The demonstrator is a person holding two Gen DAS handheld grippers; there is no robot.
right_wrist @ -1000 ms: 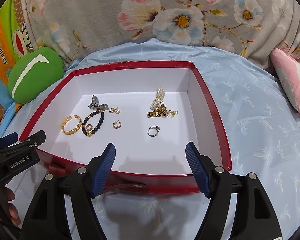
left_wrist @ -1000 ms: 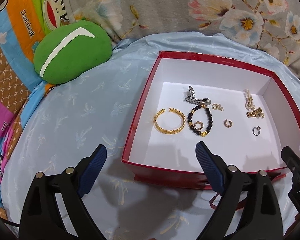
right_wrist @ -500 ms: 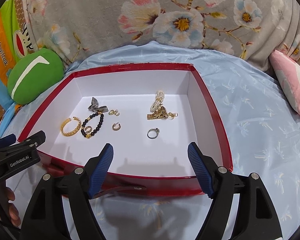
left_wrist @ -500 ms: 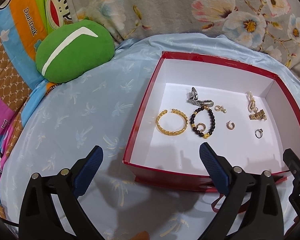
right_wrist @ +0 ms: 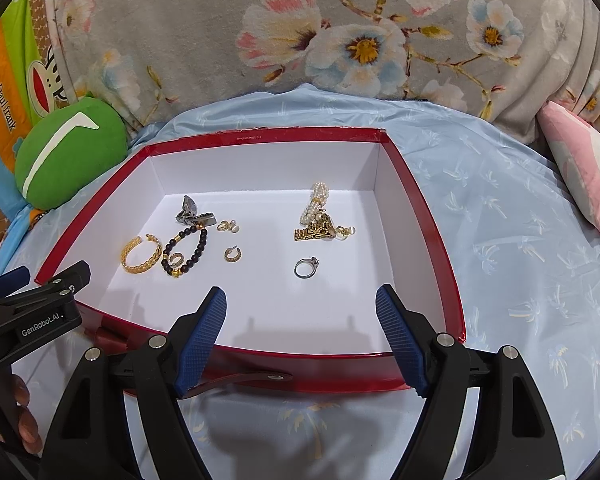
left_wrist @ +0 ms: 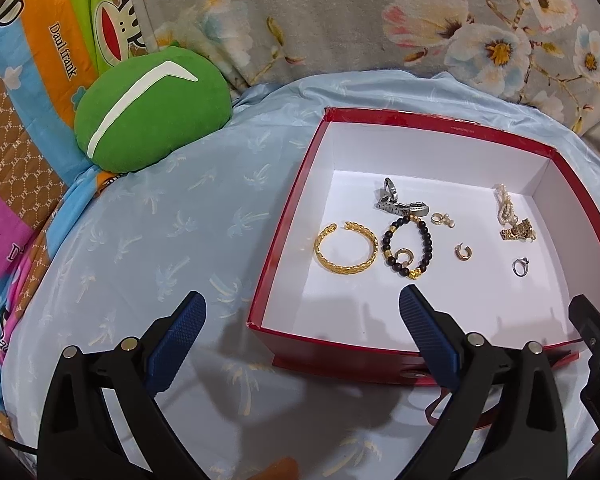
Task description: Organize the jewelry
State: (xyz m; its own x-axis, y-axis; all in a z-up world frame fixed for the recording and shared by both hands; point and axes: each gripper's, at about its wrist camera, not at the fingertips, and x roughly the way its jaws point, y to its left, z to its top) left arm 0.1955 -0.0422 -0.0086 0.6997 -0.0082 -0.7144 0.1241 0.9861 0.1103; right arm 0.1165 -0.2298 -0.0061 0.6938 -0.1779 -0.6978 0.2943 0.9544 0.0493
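Tools (left_wrist: 300, 312) (right_wrist: 300, 308) agape at box rim (right_wrist: 300, 354) (unladen).

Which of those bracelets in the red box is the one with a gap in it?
The gold bracelet, leftmost in the red box: an open cuff with a gap at its far side. The black beaded bracelet beside it forms a closed loop.

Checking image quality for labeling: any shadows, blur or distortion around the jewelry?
Left wrist view: sharp; tongs shadow falls on the box floor short of the gold bangle. Right wrist view: fisheye bows the box rim; silver ring crisp, unshadowed.
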